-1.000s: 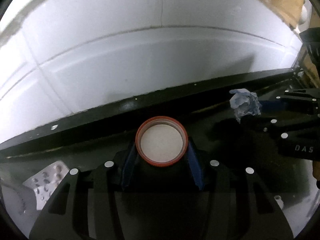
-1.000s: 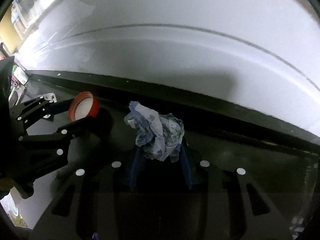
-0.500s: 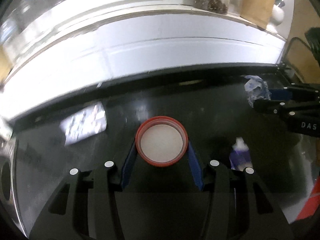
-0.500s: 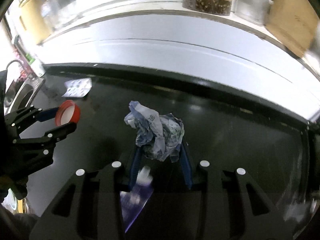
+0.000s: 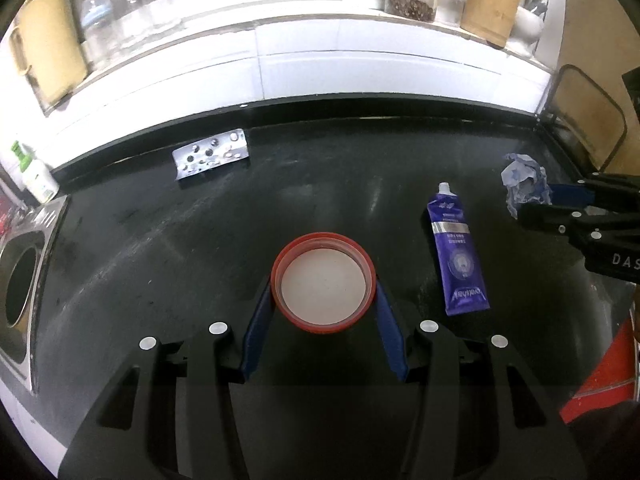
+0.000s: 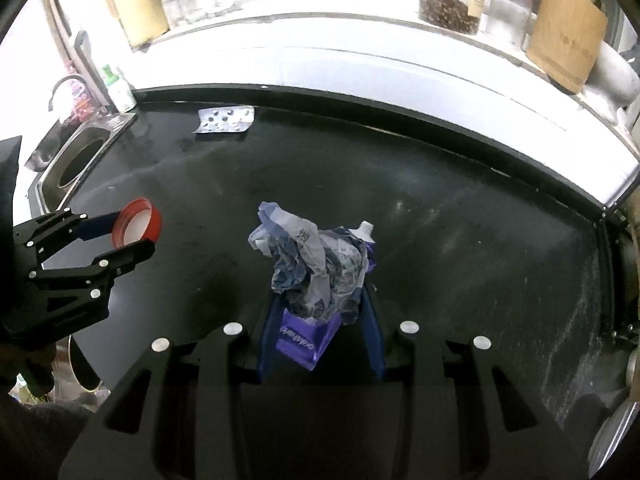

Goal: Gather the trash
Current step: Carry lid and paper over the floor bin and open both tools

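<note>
- Left wrist view: our left gripper [image 5: 324, 300] clamps the red lid [image 5: 323, 282], lifted for disposal.
- Right gripper [image 6: 320, 312] pinches the crumpled wrapper [image 6: 310, 270]; the purple tube [image 5: 458, 256] lies right of the lid.

In the right wrist view the crumpled wrapper [image 6: 310, 266] hides most of the purple tube [image 6: 306, 338]; only its nozzle at 1 o'clock and its tail at 6 o'clock show. The sink [image 5: 18, 280] is cut off at 9 o'clock. Blister pack [image 5: 211, 153] print is too small to read.
</note>
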A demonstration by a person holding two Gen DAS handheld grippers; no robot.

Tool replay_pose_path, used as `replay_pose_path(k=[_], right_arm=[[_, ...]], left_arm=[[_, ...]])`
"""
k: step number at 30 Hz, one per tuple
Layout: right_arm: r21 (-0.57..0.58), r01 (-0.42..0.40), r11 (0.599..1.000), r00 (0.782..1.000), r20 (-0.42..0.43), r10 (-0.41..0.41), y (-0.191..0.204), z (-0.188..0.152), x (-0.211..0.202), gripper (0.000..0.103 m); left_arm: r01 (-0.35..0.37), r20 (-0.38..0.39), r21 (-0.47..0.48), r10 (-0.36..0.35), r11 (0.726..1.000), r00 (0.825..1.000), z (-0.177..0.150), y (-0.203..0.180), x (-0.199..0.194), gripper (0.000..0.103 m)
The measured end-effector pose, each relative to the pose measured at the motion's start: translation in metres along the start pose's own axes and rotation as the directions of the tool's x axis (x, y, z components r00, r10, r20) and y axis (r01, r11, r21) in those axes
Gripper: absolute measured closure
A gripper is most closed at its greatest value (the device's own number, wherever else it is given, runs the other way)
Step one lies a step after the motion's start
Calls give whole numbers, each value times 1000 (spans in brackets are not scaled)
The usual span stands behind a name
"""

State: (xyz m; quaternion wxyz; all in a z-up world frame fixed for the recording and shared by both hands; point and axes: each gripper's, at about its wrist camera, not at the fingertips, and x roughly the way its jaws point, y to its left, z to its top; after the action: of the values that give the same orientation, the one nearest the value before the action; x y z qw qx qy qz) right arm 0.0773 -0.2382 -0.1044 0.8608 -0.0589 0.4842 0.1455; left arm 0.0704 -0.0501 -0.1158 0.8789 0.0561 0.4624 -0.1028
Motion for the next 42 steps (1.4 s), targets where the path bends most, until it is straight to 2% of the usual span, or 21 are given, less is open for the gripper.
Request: replay_pose_path(k=[7, 13, 18, 21, 24, 27, 28, 29, 30, 32, 35, 38, 42], right_arm=[[-20, -6, 1000, 1000, 29, 7, 19, -4, -16, 66], [-93, -49, 994, 998, 33, 53, 53, 4, -19, 66], [-212, -126, 969, 991, 24, 134, 114, 17, -16, 66], [-298, -196, 934, 979, 1, 205, 161, 23, -12, 66], [-384, -279, 880, 957, -37, 287, 220, 23, -8, 66], [-474, -368, 800, 926, -103, 364, 288, 14, -4, 66], [-500, -394, 771, 914, -126, 386, 310, 10, -3, 66], [-532, -427, 731, 898, -158, 410, 339, 3, -3, 66], [-555, -455, 697, 884, -187, 428, 362, -2, -2, 66], [-597, -514, 616, 849, -254, 463, 414, -19, 0, 66], [-644, -569, 512, 810, -332, 482, 480, -43, 4, 66], [-657, -621, 428, 772, -415, 482, 539, -69, 15, 66], [-646, -667, 371, 737, -500, 455, 608, -100, 43, 66]], left_arm=[[-20, 24, -6, 20, 1000, 1000, -14, 6, -23, 55], [-68, 46, -72, 71, 995, 996, -34, 31, -48, 55], [-145, 49, -177, 156, 973, 986, -64, 69, -77, 55], [-211, 39, -258, 229, 943, 973, -90, 97, -99, 55], [-279, 12, -349, 302, 895, 953, -124, 129, -122, 55], [-353, -37, -443, 376, 824, 926, -167, 160, -145, 55], [-380, -65, -490, 402, 785, 913, -189, 174, -155, 55], [-395, -84, -514, 414, 761, 906, -202, 181, -160, 55], [-420, -114, -553, 434, 720, 894, -224, 193, -169, 55], [-448, -155, -603, 454, 660, 878, -256, 210, -180, 55], [-487, -225, -675, 475, 554, 851, -314, 237, -196, 55], [-514, -276, -717, 484, 472, 830, -364, 259, -203, 55], [-541, -338, -745, 478, 391, 811, -422, 283, -200, 55]])
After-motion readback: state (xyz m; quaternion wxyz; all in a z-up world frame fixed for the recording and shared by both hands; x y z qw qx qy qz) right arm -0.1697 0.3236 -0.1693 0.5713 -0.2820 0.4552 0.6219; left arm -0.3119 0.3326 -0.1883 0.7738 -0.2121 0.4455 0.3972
